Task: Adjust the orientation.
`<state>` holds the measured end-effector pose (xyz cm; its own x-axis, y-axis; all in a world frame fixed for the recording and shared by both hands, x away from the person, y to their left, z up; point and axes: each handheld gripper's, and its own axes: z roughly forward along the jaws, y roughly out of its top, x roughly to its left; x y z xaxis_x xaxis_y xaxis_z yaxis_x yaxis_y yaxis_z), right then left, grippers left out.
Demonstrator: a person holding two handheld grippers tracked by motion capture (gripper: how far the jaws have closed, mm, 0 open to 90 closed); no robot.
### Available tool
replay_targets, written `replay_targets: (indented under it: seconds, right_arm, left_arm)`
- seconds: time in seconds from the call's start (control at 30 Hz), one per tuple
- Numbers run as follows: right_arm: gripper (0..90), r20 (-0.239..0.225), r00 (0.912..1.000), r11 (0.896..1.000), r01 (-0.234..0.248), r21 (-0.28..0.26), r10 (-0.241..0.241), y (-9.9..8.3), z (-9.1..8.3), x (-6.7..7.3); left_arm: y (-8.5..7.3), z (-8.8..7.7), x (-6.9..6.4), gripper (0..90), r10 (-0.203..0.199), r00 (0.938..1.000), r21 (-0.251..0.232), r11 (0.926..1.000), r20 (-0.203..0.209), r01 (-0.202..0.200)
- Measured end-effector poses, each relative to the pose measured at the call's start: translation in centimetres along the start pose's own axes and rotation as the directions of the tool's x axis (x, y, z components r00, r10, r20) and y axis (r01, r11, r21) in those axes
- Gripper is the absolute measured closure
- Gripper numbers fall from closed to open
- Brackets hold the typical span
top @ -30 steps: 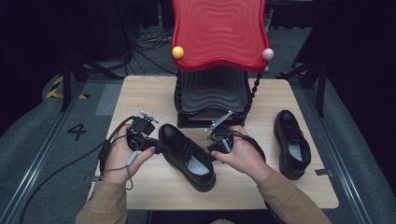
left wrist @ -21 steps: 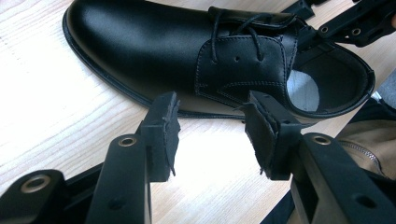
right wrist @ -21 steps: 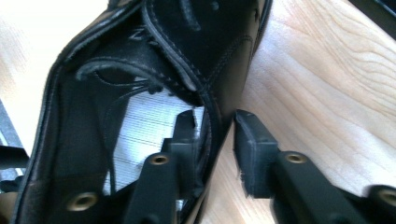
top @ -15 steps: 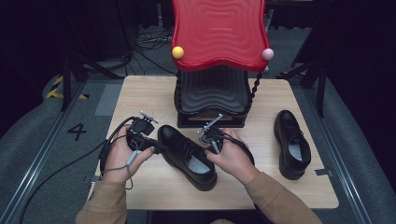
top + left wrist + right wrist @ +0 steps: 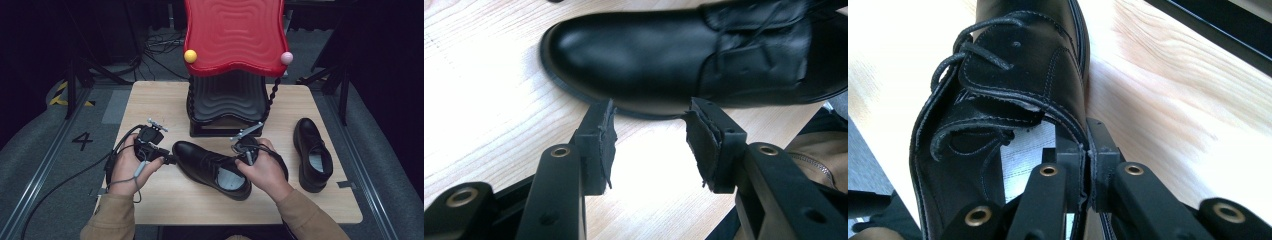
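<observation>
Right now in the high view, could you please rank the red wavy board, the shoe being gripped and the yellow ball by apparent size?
1. Red wavy board, though it sits nearest the camera.
2. Gripped shoe.
3. Yellow ball.

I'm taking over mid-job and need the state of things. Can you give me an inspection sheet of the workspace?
Surface: wooden table, bare around the shoes.
Job's things: black shoe lying in front of the person; second shoe at the right, apart, untouched.
Clutter: red-topped stand with black base at the table's far side; nothing else seen.
Grippers: right gripper has just closed, clamped on the near shoe's collar, one jaw inside, one outside. Left gripper open, its jaws at the shoe's toe, nothing between them.
Cables: one trails from the left gripper off the table's left edge; more lie on the floor behind.
Surroundings: grey floor, dark stands, a "4" marking at left.
</observation>
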<state>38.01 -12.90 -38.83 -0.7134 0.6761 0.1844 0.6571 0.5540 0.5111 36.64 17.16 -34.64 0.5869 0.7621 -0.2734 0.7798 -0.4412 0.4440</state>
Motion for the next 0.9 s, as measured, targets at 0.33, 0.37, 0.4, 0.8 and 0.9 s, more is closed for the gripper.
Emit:
replay_targets:
  seconds: [0.33, 0.37, 0.4, 0.8, 0.9]
  right_arm:
    - [86.9, -0.003, 0.9894, 0.986, -0.145, -0.079, 0.146, -4.1, -2.5, -3.2]
    - [86.7, 0.010, 0.9880, 0.985, -0.153, -0.073, 0.154, -4.3, -2.7, -3.3]
    - [86.7, 0.027, 0.9864, 0.984, -0.160, -0.074, 0.162, -4.5, -2.8, -3.4]
    - [74.2, 0.052, 0.9674, 0.967, -0.251, 0.054, 0.248, -5.4, -3.7, -3.9]
    - [70.0, 0.022, 0.9667, 0.965, -0.256, 0.050, 0.255, -5.5, -4.1, -4.2]
  left_arm:
    - [0.4, 0.6, -0.2, 54.4, 0.007, 1.0000, 0.020, 0.9998, 0.003, -0.007]
    - [0.4, 0.7, -0.2, 54.3, 0.008, 1.0000, 0.020, 0.9998, 0.002, -0.008]
    - [0.4, 0.7, -0.2, 54.3, 0.008, 1.0000, 0.022, 0.9997, 0.003, -0.008]
    - [0.4, 0.9, -0.1, 53.3, 0.009, 0.9999, 0.034, 0.9994, 0.011, -0.009]
    - [0.4, 1.0, -0.1, 52.6, 0.007, 0.9999, 0.039, 0.9992, 0.010, -0.007]
